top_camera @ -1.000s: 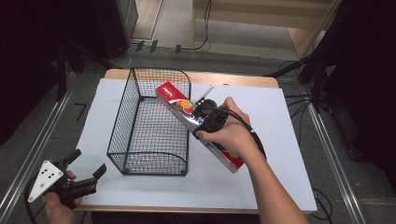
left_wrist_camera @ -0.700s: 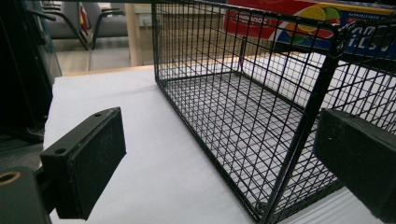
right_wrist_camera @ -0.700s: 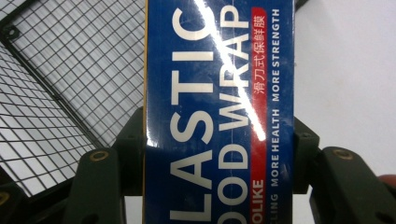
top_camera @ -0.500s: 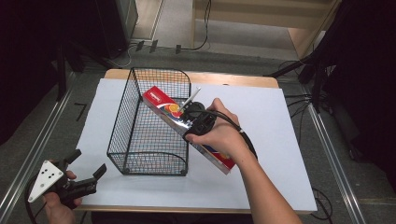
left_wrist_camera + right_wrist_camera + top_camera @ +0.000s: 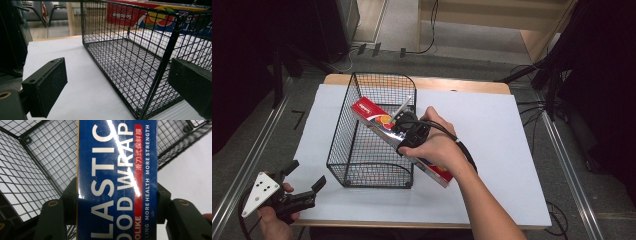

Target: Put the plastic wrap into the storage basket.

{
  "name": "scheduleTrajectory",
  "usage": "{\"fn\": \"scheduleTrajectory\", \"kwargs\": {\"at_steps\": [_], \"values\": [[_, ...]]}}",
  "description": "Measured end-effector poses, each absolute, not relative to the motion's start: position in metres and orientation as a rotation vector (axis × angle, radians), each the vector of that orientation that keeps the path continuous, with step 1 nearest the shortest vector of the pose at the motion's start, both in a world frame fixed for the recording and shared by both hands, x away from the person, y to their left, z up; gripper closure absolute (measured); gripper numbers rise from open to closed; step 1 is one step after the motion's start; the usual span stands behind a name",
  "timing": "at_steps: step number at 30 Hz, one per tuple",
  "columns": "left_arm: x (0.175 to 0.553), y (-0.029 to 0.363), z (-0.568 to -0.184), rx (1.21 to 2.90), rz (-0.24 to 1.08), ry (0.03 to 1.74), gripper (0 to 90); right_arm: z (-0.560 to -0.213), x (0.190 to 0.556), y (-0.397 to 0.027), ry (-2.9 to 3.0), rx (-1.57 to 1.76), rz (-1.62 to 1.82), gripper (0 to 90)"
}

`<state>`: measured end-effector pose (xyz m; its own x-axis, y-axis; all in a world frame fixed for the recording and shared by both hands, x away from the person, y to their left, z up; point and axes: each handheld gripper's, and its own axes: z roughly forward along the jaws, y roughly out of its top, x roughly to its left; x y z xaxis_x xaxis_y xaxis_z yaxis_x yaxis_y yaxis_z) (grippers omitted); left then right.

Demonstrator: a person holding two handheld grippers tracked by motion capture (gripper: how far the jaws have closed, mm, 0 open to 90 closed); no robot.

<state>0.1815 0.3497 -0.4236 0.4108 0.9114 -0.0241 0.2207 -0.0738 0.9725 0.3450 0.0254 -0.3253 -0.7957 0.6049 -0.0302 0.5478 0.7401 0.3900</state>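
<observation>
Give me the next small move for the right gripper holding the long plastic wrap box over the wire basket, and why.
Probably carry it a bit further left, then lower. The right gripper is shut on the long blue-and-red plastic wrap box, whose red end is already above the black wire basket, while its other end hangs outside over the white table cover. The left gripper is open, clear of the basket.

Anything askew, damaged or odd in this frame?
Nothing damaged or spilled. The plastic wrap box lies slanted across the wire basket's right rim, one end over the basket, the other over the table, clamped in the right tongs.
</observation>
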Motion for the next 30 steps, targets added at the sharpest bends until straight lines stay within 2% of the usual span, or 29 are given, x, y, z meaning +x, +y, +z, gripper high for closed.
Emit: {"fn": "scheduleTrajectory", "kwargs": {"at_steps": [13,30], "values": [[0.181,0.350,-0.423,1.566,0.785,1.030,3.0,-0.329,0.342,0.042,2.825,0.885,0.532,42.1],[0.181,0.350,-0.423,1.567,0.785,1.032,3.0,-0.330,0.343,0.043,2.842,0.899,0.519,41.5]]}}
